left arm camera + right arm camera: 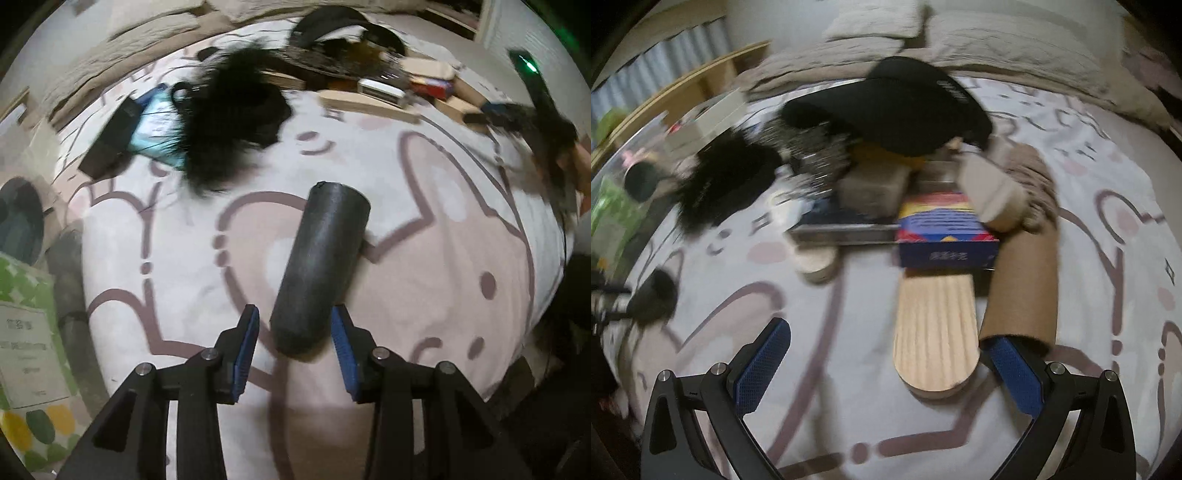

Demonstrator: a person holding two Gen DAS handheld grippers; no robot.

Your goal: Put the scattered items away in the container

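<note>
A dark grey cylinder (321,266) lies on the patterned bedspread (424,258), its near end between the blue pads of my left gripper (295,310). The right pad sits against it, while a gap shows at the left pad, so the gripper is open. My right gripper (888,334) stands wide open above the bedspread, holding nothing. A grooved wooden board (934,332) reaches between its fingers, and a cardboard tube (1023,288) ends at its right pad. Behind them a tray-like container (846,236) holds a pile: a black cap (908,107), a blue box (945,240), a grey block (871,188).
A black furry item (229,118) lies beside a flat black case (110,147) and a light blue item (159,125). Green patterned boxes (26,332) stand at the bed's left edge. Pillows (1015,40) line the far side. A hand with the other gripper (539,110) is blurred at the right.
</note>
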